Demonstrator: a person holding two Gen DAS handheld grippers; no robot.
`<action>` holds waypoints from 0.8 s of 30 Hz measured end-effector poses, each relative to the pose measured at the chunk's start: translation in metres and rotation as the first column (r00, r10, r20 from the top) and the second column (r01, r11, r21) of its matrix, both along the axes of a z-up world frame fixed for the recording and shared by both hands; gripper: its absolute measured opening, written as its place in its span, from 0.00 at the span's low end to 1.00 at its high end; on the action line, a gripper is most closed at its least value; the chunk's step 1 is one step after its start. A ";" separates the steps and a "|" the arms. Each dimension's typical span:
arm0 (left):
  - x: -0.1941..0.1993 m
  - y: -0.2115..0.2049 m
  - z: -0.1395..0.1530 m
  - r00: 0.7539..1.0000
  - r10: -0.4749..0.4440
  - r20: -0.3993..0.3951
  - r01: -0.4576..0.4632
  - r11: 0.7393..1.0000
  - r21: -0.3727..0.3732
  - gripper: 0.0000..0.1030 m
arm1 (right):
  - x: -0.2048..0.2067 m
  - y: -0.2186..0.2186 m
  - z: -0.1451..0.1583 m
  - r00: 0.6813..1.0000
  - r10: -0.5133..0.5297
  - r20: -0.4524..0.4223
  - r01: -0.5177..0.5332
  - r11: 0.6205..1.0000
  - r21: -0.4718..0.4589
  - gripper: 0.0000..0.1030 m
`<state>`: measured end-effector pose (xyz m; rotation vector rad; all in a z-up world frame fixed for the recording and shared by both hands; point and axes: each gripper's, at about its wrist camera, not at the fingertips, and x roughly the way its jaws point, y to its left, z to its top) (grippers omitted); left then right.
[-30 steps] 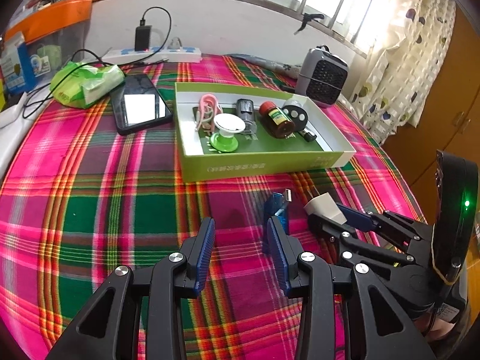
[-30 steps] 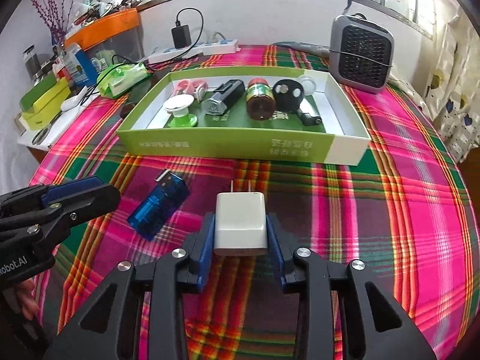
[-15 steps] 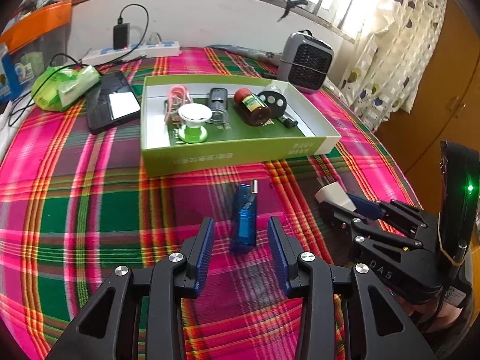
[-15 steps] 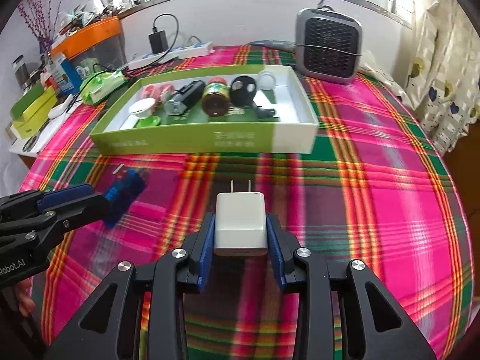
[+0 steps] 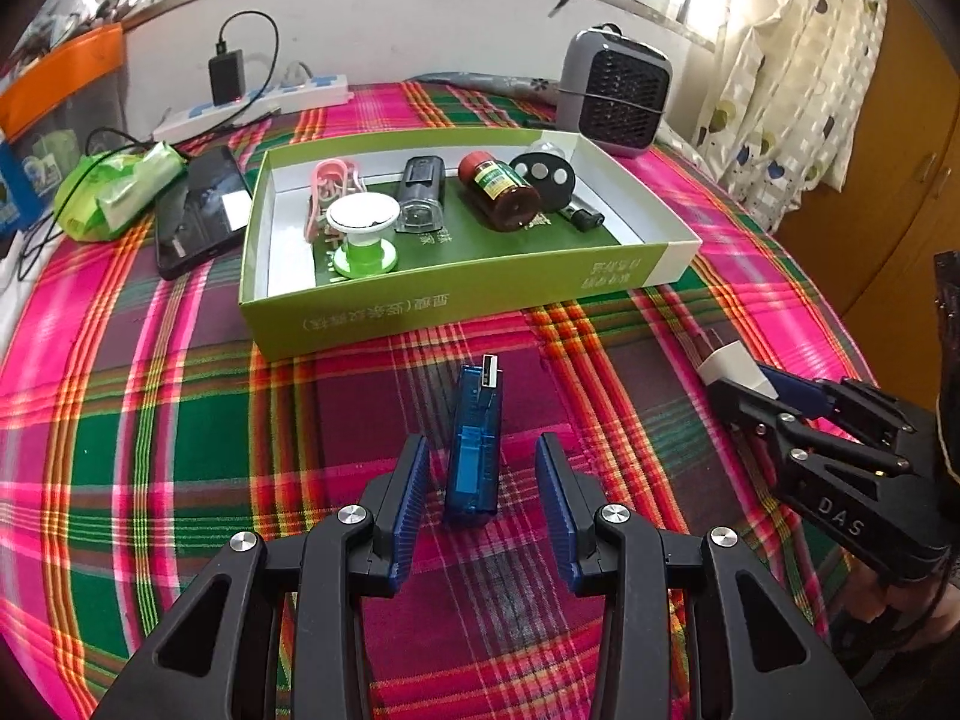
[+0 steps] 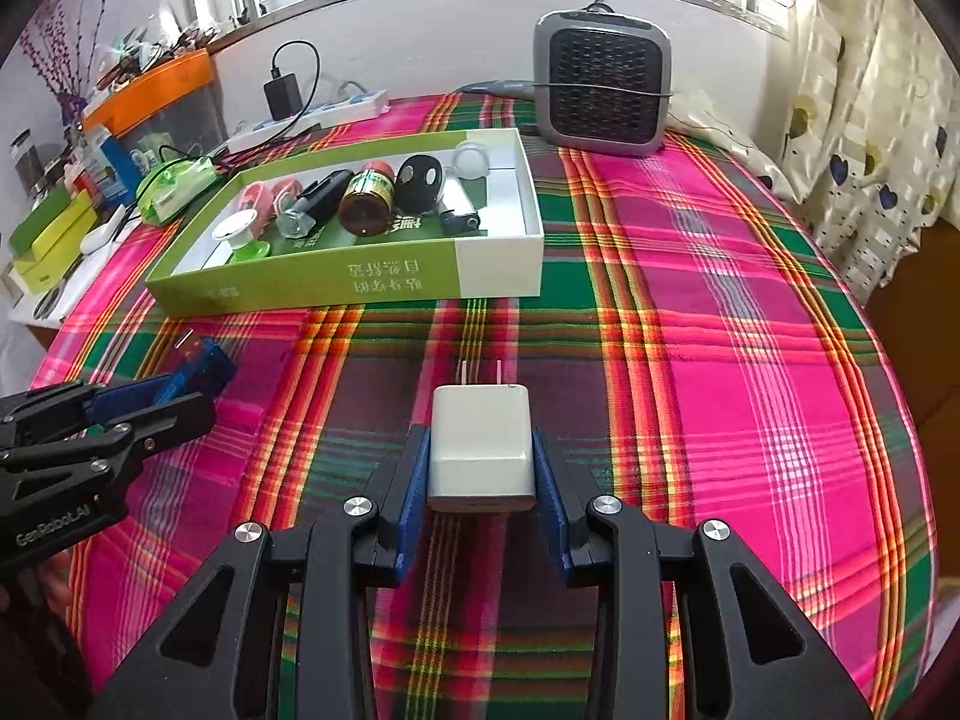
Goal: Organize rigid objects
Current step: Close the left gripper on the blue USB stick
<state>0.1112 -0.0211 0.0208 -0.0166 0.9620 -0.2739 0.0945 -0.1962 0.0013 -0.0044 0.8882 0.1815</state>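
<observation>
A blue USB stick [image 5: 474, 444] lies on the plaid cloth with its plug toward the box. My left gripper [image 5: 483, 501] stands open around its near end, pads apart from it. The same stick [image 6: 201, 363] shows partly behind the left gripper [image 6: 144, 405] in the right wrist view. My right gripper [image 6: 480, 477] is shut on a white plug charger [image 6: 480, 450], prongs pointing forward; the charger [image 5: 735, 369] also shows at the right in the left wrist view. A green and white box [image 5: 420, 300] holds a brown bottle [image 5: 501, 192], a black device, a pink clip and a white and green stand.
A grey heater [image 6: 603, 81] stands behind the box [image 6: 498, 273]. A phone [image 5: 201, 210], a green packet [image 5: 114, 189] and a power strip [image 5: 258, 102] lie at the far left. Bins and boxes crowd the left edge. Curtains hang on the right.
My left gripper swung right and forward until the blue stick came between its open fingers. The right gripper kept hold of the charger and drew back to the right.
</observation>
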 end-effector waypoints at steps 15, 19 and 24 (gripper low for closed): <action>0.003 -0.004 -0.001 1.000 0.015 0.027 -0.017 0.998 0.054 0.32 | 0.000 -0.001 0.000 1.000 0.005 0.000 -0.005 1.000 0.013 0.34; 0.003 -0.001 -0.002 0.999 0.030 0.028 -0.031 0.998 0.052 0.26 | 0.000 -0.001 0.000 1.000 0.004 0.000 -0.004 1.000 0.011 0.34; 0.002 0.000 -0.001 0.999 0.028 0.028 -0.029 0.999 0.035 0.17 | 0.000 -0.001 0.000 1.000 0.005 0.000 -0.005 1.000 0.010 0.34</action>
